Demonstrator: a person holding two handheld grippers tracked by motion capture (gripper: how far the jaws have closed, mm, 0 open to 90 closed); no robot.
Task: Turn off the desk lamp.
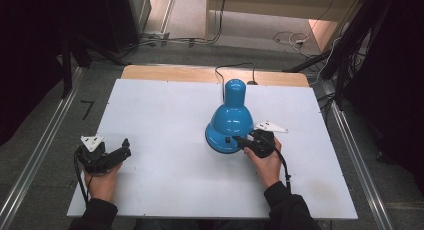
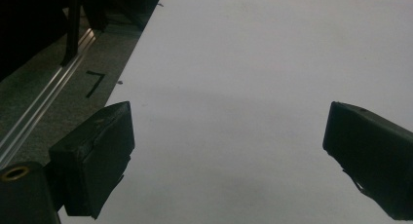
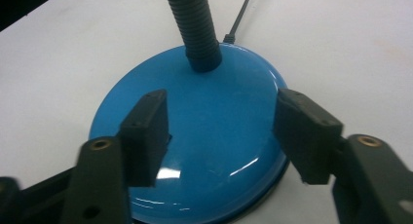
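A blue desk lamp (image 1: 231,117) stands a little right of the middle of the white table (image 1: 160,115), its shade bent down over its round base (image 1: 220,141). My right gripper (image 1: 241,141) is at the base's right edge. In the right gripper view its jaws (image 3: 221,104) stand open above the glossy blue base (image 3: 219,156), one on each side, with nothing pressed between them. The dark ribbed neck (image 3: 195,29) rises from the base just beyond them. My left gripper (image 1: 124,149) rests near the table's front left corner, open (image 2: 229,121) over bare white surface.
The lamp's black cable (image 1: 220,72) runs off the back over a wooden strip (image 1: 175,73). Metal rails (image 1: 40,150) flank the table on the floor, with a black tape mark (image 2: 95,83) beside the left edge. Cables lie on the floor at the back right.
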